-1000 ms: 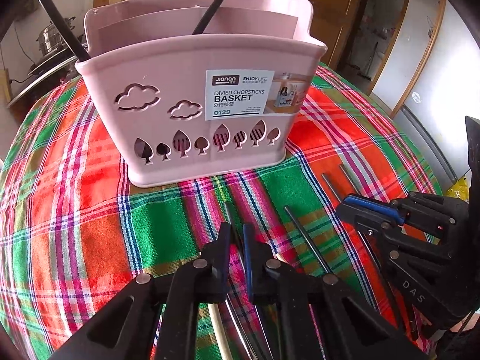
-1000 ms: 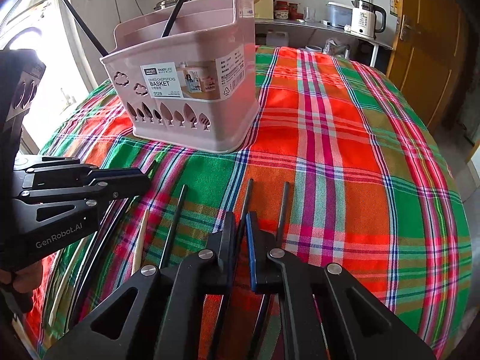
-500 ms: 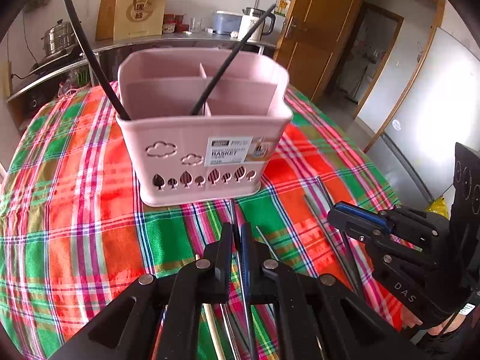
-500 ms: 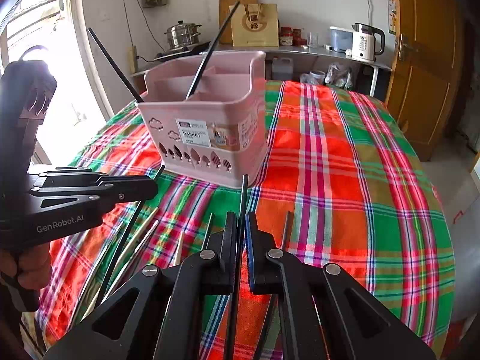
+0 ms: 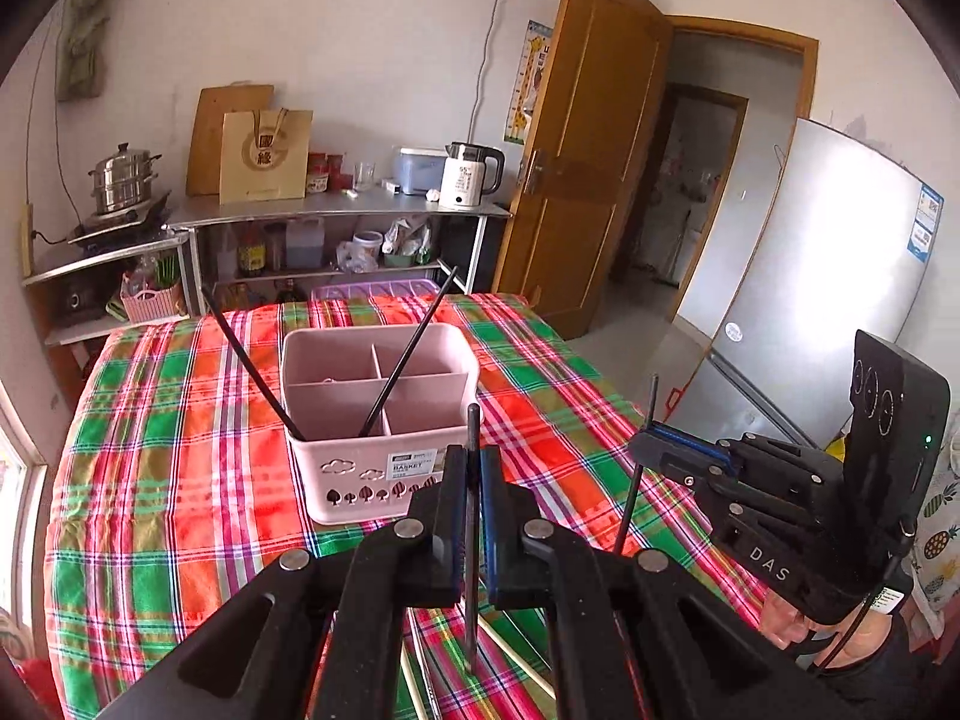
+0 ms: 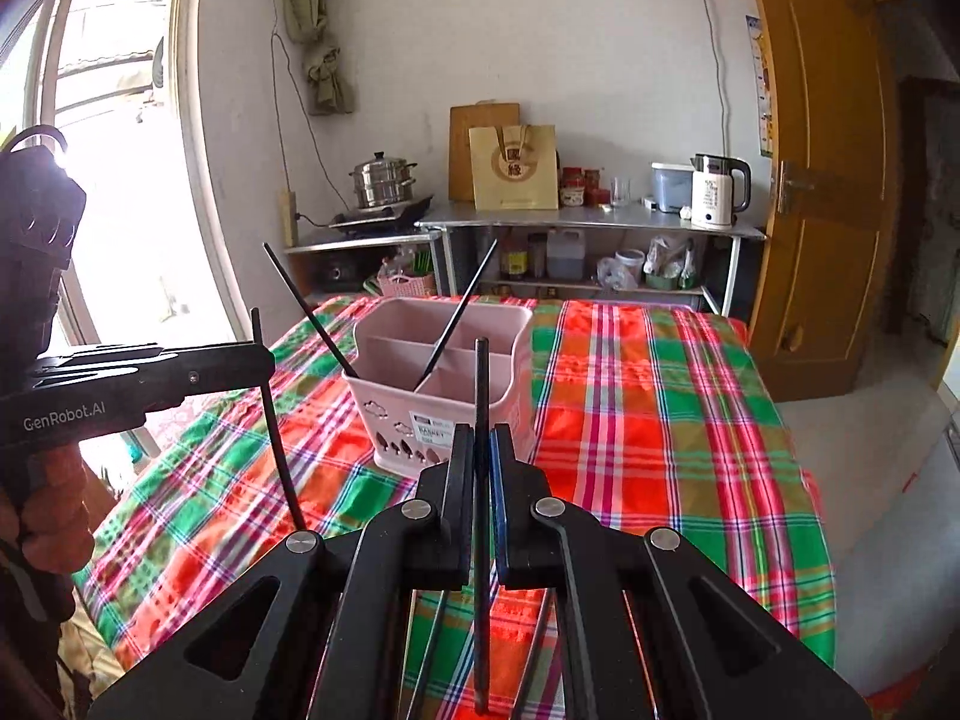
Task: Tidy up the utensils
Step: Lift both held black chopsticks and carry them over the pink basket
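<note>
a small kitchen room with a steel shelf unit along the far wall, a wooden door on the right and a table under a red, green and white plaid cloth [image 5: 180, 480] in the middle. on the cloth stands a pink divided basket [image 5: 372, 468] with two black chopsticks leaning out of it, one [image 5: 252, 372] tilted left and one [image 5: 408, 354] tilted right.

only the left wrist view shows the silver refrigerator [image 5: 828, 276] at the right and pale chopsticks [image 5: 414, 684] lying on the cloth under the tool. only the right wrist view shows the bright window [image 6: 120, 192] at the left and the person's bare fingers [image 6: 54, 516] wrapped round the left tool's handle.

the left gripper [image 5: 473, 480] is raised above the near edge of the table, pointing toward the basket, its jaws clenched on a dark chopstick [image 5: 472, 600] that stands nearly upright between them. the right gripper [image 6: 477, 462] is held at a like height just beside it on the right, jaws clamped on a second dark chopstick [image 6: 481, 384], also upright. both held sticks are on the near side of the basket, apart from it.
</note>
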The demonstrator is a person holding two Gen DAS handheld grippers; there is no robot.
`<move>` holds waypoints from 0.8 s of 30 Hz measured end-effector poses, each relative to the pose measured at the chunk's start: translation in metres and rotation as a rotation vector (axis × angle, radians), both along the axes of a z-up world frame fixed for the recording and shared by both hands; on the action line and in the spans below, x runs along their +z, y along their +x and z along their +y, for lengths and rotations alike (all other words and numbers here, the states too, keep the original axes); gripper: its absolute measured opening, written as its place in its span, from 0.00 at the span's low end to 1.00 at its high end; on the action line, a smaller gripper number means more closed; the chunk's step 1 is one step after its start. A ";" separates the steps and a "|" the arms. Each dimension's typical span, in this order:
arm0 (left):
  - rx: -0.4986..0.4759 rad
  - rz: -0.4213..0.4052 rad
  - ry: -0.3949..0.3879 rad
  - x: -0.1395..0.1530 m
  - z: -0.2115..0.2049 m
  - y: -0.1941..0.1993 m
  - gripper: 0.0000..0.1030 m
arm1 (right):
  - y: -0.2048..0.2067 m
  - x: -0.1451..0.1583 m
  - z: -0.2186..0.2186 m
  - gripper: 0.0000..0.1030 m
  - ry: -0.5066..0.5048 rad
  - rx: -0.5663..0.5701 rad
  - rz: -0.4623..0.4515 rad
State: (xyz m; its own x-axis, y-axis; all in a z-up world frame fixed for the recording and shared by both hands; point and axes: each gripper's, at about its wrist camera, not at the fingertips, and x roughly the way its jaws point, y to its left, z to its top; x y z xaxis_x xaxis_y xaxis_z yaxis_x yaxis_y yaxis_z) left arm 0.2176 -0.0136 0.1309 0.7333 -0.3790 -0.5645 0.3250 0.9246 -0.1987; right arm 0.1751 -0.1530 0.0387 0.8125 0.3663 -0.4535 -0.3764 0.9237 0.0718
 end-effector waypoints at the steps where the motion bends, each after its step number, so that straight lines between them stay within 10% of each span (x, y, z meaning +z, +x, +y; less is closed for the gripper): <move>1: -0.001 -0.010 0.002 0.003 0.000 -0.002 0.04 | -0.002 0.002 -0.001 0.05 0.002 -0.001 -0.009; 24: 0.018 -0.015 0.027 0.025 0.008 -0.001 0.04 | -0.013 0.027 0.000 0.05 0.010 0.037 -0.069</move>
State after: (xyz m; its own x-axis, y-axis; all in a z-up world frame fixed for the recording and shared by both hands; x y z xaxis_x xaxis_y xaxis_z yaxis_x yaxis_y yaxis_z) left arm 0.2163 -0.0056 0.1555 0.7481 -0.3506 -0.5634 0.3107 0.9353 -0.1694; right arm 0.1618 -0.1533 0.0658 0.8277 0.4007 -0.3929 -0.4142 0.9086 0.0541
